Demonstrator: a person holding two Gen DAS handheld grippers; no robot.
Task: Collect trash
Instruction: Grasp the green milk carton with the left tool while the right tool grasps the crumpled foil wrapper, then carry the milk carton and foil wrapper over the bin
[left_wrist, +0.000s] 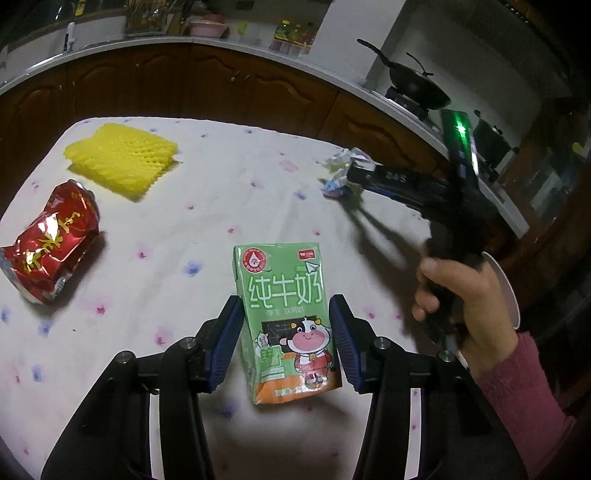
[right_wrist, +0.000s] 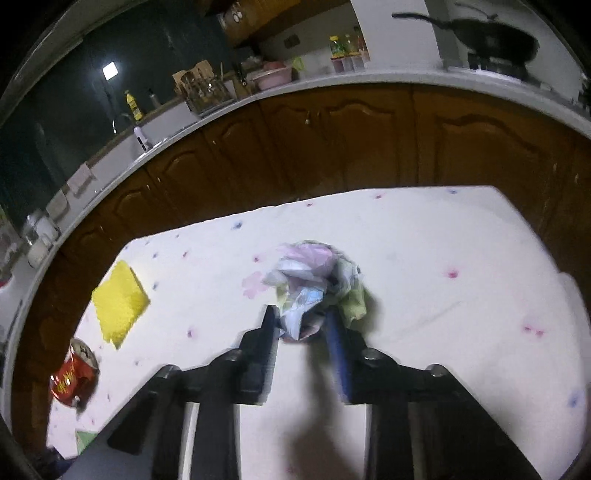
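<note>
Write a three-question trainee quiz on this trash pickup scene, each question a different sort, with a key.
1. True or false: the left gripper has its fingers on either side of the green milk carton.
2. Multiple choice: the right gripper is at which item? A) crushed red can B) yellow foam fruit net C) crumpled wrapper
3. Fill in: the trash lies on a white ______ tablecloth.

Key: 1 true; 2 C; 3 floral.
</note>
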